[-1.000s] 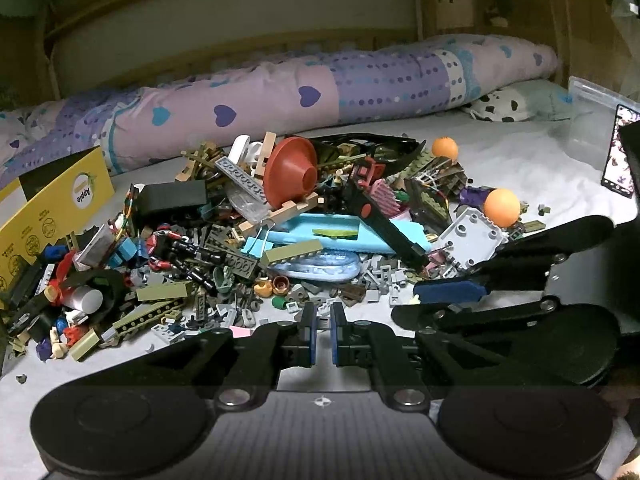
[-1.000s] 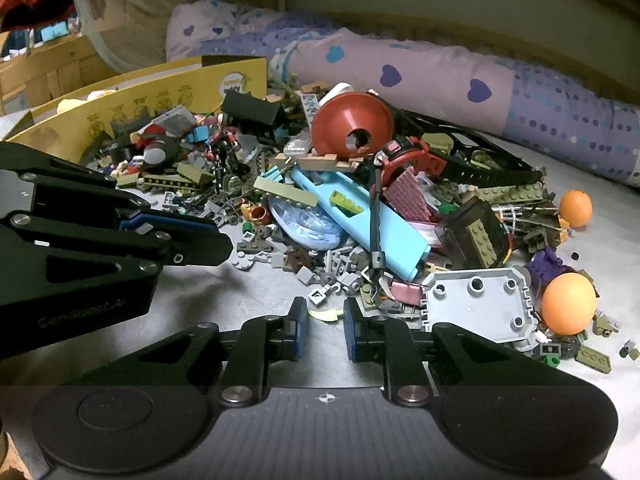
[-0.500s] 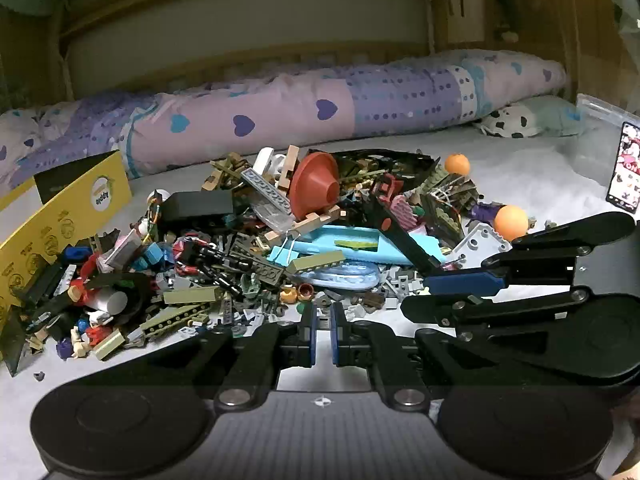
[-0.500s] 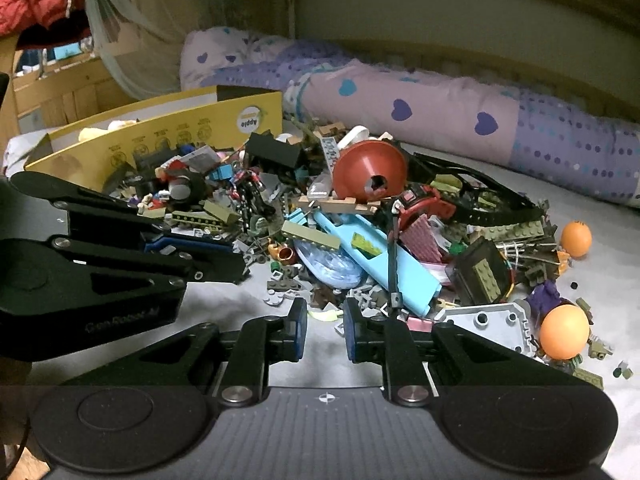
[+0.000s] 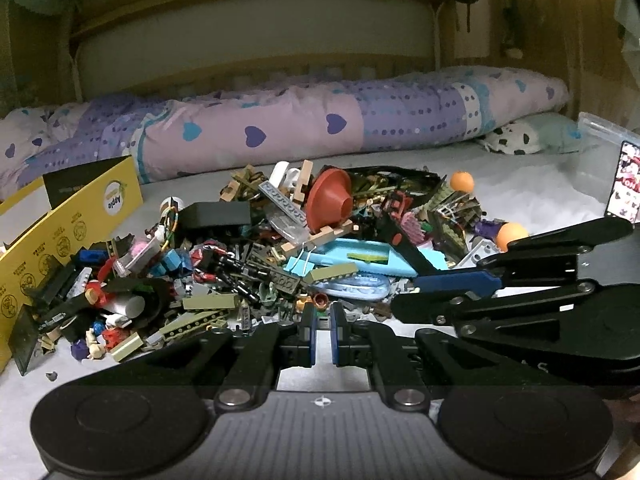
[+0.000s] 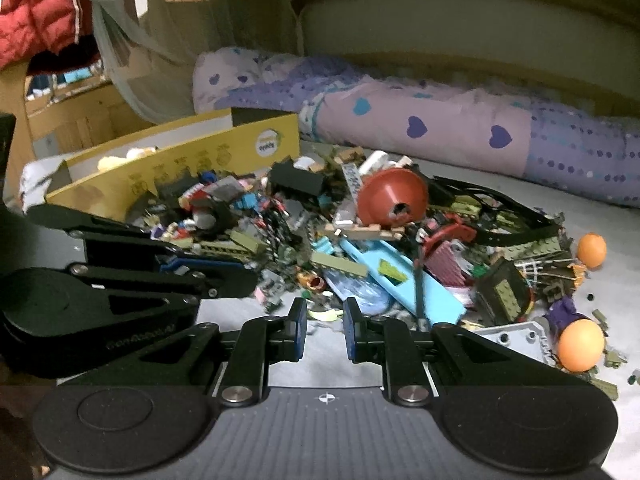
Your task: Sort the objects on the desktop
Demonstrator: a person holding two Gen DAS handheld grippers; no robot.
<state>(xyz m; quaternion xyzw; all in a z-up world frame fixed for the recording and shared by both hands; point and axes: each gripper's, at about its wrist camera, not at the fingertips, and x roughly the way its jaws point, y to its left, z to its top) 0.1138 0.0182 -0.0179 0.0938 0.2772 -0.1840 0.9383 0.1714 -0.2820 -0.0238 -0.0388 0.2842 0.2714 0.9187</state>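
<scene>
A heap of toy bricks and small parts lies on the grey bed sheet, with a red-brown funnel on top and a light-blue plate near the front. My left gripper hovers just before the heap's near edge, shut with nothing between its pads. My right gripper hangs over the sheet at the heap's near edge, open and empty; a pale yellow piece lies beyond its tips. Each view shows the other gripper from the side: the right gripper and the left gripper.
A yellow cardboard box stands left of the heap. Two orange balls and a grey plate lie at its right. A rolled heart-print quilt runs behind. A clear plastic bin sits at far right.
Both grippers have lifted a little, so the heap sits lower and farther in each view. The jaws have kept their openings.
</scene>
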